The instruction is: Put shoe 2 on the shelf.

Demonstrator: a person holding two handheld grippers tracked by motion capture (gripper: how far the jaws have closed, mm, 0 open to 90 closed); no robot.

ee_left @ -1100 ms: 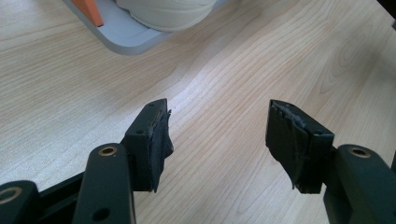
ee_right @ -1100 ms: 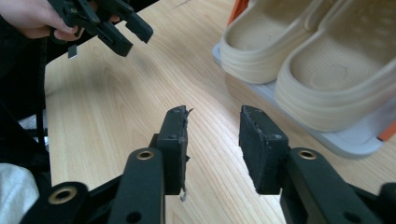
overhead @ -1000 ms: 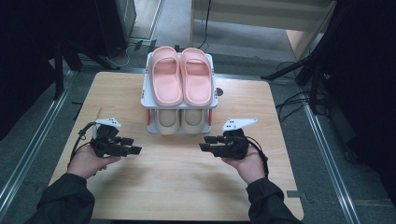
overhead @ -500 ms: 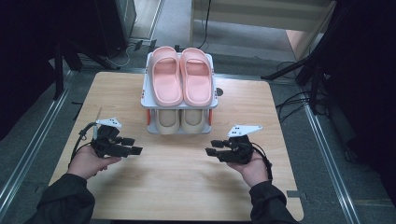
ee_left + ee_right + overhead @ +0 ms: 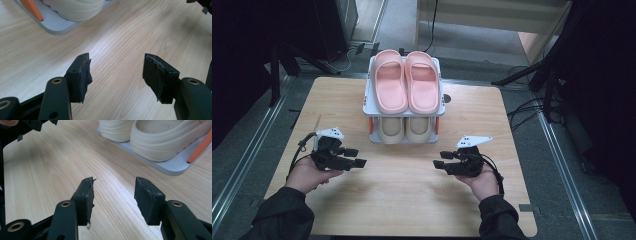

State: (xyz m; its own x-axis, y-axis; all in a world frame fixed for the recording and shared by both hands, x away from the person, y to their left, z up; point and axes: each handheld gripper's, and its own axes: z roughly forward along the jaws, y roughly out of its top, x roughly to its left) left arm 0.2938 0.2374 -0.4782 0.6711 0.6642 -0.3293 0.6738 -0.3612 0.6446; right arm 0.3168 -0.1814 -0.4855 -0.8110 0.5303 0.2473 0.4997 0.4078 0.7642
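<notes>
While both grippers rest low over the wooden surface point(image 5: 412, 200), nothing is held yet, so the work looks to be either at its very start or already finished; from these views I cannot tell which. The left gripper point(image 5: 357, 157) has its fingers point(image 5: 82, 75) apart with only bare wood between them, and the right gripper point(image 5: 439, 165) also has its fingers point(image 5: 147, 200) apart and empty.

The nearest things are on the small two-level shoe rack point(image 5: 371, 100), which stands at the far middle of the surface. A pair of pink slippers point(image 5: 407, 82) lies side by side on the upper shelf, and a pair of cream slippers point(image 5: 404, 129) sits on the lower shelf, with the heels toward the person. In the right gripper view the cream pair point(image 5: 155, 140) is just ahead of the fingers, on the grey base plate point(image 5: 172, 167).

Both pairs look neatly placed. If a slipper must be taken out, the whole reach and grasp is still left to do.
</notes>
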